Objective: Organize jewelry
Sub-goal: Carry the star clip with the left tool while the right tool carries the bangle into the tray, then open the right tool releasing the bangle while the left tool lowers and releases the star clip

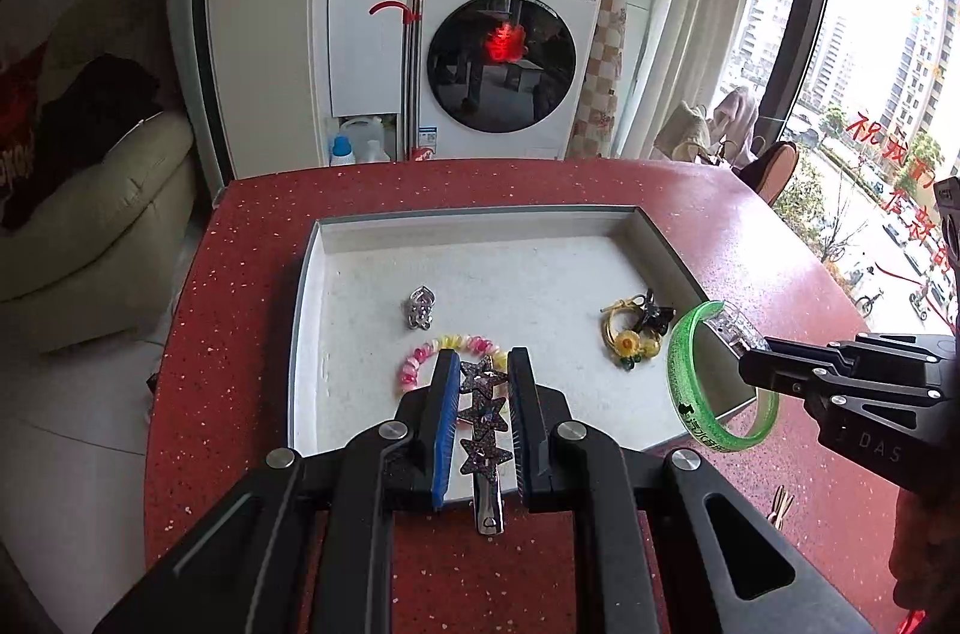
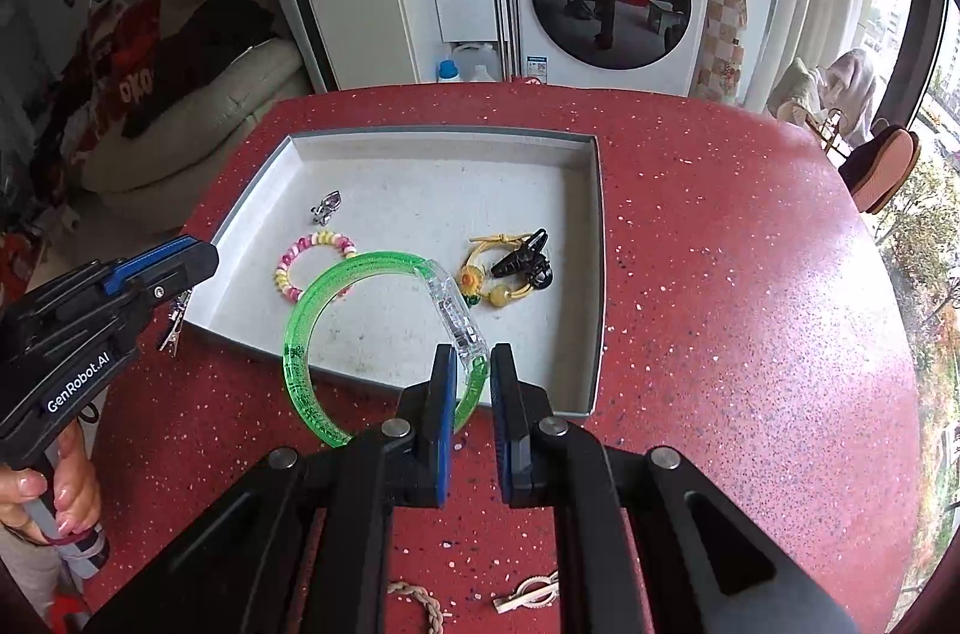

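Left gripper (image 1: pixel 483 364) clamped on star clip (image 1: pixel 485 415), right gripper (image 2: pixel 471 364) on green bangle (image 2: pixel 336 334), both above tray's (image 2: pixel 591 274) near edge. Inside already: charm (image 2: pixel 325 207), bead bracelet (image 2: pixel 312 262), yellow tie (image 2: pixel 489 277), black clip (image 2: pixel 525 262). Loose by table's (image 2: pixel 720 274) near edge: braid (image 2: pixel 420 604), pale clip (image 2: pixel 528 591).

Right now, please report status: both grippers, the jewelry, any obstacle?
Left gripper shut on glittery star hair clip. Right gripper shut on translucent green bangle. Both above shallow grey tray. No obstacle seen.

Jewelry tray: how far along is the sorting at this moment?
Done: silver charm, beaded bracelet, yellow flower hair tie and black claw clip lie in the tray. In hand: left gripper holds star hair clip, right gripper green bangle. Left: braided cord, pale clip on the counter.
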Tool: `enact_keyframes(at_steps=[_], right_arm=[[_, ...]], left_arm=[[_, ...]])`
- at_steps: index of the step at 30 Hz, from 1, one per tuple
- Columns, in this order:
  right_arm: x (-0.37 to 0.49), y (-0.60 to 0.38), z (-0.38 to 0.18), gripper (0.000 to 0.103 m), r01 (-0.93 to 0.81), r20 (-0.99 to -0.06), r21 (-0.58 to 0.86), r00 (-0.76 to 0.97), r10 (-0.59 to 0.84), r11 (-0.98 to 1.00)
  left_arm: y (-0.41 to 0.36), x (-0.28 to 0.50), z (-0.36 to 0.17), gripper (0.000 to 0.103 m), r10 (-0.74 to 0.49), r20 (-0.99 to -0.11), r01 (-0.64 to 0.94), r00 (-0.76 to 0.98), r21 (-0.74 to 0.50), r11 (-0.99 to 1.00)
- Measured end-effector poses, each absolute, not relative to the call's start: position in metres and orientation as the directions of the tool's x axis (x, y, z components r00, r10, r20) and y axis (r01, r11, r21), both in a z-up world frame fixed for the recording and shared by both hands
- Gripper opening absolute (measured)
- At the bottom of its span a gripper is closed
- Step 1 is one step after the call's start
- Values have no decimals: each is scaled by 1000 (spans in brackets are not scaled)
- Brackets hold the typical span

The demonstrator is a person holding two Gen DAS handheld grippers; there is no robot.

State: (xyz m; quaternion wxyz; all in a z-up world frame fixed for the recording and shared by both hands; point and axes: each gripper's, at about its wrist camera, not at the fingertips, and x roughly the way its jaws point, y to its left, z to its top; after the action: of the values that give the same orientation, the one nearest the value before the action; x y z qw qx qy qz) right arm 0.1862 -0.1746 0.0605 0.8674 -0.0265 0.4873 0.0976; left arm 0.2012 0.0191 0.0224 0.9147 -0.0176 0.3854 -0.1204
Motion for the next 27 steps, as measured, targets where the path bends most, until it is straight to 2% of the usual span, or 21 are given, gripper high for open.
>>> enact_keyframes(at_steps=[13, 19, 27], right_arm=[[273, -155, 29, 12, -162, -872, 27, 478, 102, 986], [289, -148, 9, 12, -161, -887, 14, 453, 87, 987], [293, -146, -8, 13, -163, -900, 3, 429, 74, 987]], left_arm=[[15, 268, -22, 34, -137, -779, 128, 612, -73, 989], [8, 274, -44, 34, -99, -811, 111, 577, -43, 993], [-2, 274, -51, 35, -59, -809, 120, 585, 14, 993]])
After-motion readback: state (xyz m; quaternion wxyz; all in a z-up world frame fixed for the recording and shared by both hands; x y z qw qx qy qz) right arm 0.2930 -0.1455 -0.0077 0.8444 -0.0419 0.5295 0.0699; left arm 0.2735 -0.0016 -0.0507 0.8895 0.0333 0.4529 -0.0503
